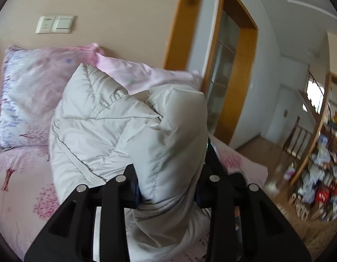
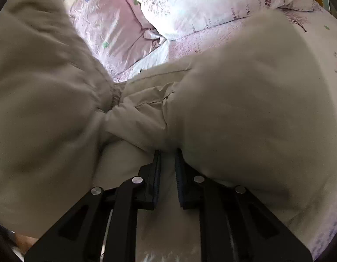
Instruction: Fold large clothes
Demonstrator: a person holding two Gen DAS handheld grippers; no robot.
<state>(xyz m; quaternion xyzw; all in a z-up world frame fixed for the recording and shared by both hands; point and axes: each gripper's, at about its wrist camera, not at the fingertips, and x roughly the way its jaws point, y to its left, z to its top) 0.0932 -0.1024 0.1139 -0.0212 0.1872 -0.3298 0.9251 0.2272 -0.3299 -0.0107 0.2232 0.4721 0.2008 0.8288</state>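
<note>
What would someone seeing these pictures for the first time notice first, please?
The puffy off-white quilted jacket fills the middle of both views, bunched up on the pink blossom-print bed. The left gripper and the right gripper each have a fold of it between their fingers. A patterned pillow lies behind, against the wall.

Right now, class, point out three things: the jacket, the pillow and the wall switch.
jacket (image 1: 107, 131): left wrist view, on its quilted panel.
pillow (image 1: 31, 80): left wrist view, on its floral face.
wall switch (image 1: 56, 24): left wrist view, on its plate.
</note>
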